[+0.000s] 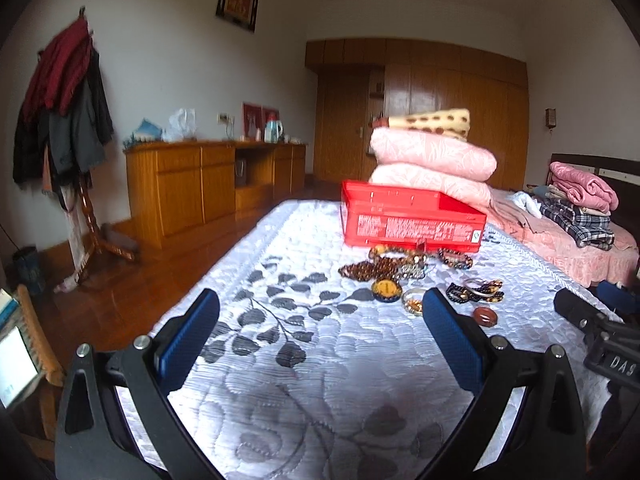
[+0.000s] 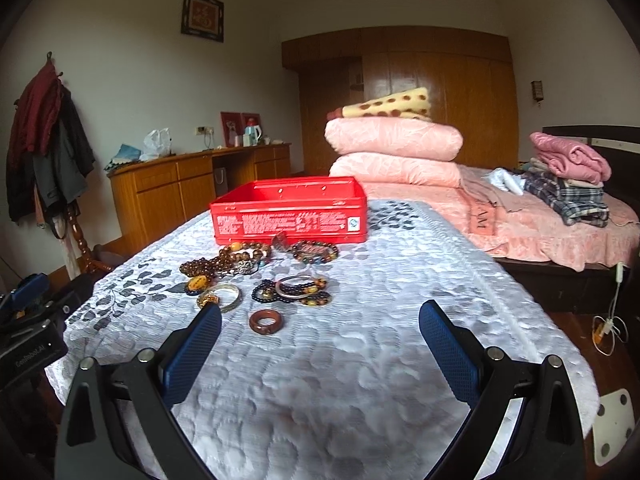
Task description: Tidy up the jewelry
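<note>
Left wrist view: the left gripper [image 1: 320, 320] has its jaws spread wide and empty above the white quilted bed cover [image 1: 304, 360]. The open red rectangular plastic box [image 1: 412, 220] sits at 12 o'clock — beaded bracelets [image 1: 384, 264] lie just before it.

Right wrist view: the right gripper [image 2: 320, 328] has its jaws wide apart, holding nothing. A brown carved ring [image 2: 266, 321] lies at 11 o'clock — the box [image 2: 290, 210] beyond.

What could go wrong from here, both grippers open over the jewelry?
1. The bracelets lie overlapped in a heap; lifting one may drag others along.
2. The brown ring lies flat on the soft quilt; closing fingers may press it down or snag fabric.
3. The red box looks light; a bump may shift it.
</note>
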Demonstrator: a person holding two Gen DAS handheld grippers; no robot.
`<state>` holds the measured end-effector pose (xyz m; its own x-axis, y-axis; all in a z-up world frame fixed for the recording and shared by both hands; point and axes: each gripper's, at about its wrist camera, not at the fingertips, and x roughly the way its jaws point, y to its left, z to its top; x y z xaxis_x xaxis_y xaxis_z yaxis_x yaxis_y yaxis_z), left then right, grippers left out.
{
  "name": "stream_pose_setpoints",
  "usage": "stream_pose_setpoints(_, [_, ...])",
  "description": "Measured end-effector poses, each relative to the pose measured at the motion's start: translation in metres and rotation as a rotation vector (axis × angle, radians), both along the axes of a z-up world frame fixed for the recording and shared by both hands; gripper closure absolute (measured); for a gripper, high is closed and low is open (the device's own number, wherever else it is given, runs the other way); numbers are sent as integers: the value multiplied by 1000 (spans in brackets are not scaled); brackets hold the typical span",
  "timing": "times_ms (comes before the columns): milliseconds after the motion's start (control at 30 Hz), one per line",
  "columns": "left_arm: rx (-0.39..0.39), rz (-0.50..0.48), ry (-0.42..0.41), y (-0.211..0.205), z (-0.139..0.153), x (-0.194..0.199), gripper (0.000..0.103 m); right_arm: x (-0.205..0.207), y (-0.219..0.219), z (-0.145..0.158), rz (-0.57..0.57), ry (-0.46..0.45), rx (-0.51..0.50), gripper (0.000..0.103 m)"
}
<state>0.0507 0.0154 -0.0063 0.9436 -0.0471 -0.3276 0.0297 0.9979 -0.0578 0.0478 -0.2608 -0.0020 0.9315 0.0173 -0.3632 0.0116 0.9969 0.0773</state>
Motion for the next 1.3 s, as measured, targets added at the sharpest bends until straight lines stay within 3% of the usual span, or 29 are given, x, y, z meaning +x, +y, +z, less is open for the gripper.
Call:
stream_pose_setpoints(167, [42, 16, 99, -4, -6, 30, 5, 30, 13, -9, 43, 68, 7, 8])
stream_pose_setpoints(267, [69, 15, 110, -7, -9, 39, 5, 47, 21, -16, 62, 121, -12, 23])
stream_pose_setpoints(333, [71, 6, 129, -8, -10, 46, 5, 58, 22, -23, 72, 169, -4, 27])
stream_pose_setpoints(400, [68, -8, 143, -9, -12, 53, 5, 67, 22, -29, 86, 211, 6, 40])
stream_pose_setpoints(467, [65, -14, 156, -9, -13, 59, 5, 74, 23, -34, 87, 248, 9, 46])
stream_pose_setpoints(633, [41, -26, 172, -9, -14, 68, 5, 81, 29, -32, 86, 283, -30, 50])
stream_pose_setpoints(800, [31, -48, 192, -13, -14, 74, 5, 85, 35, -31, 126, 292, -47, 73])
stream_pose_setpoints(1200, [22, -127, 262, -53, -8, 91, 5, 83, 2, -12, 113, 262, 20, 74])
stream_pose_setpoints(1300, [42, -143, 287, -72, -8, 98, 11, 85, -13, -10, 107, 255, 52, 74])
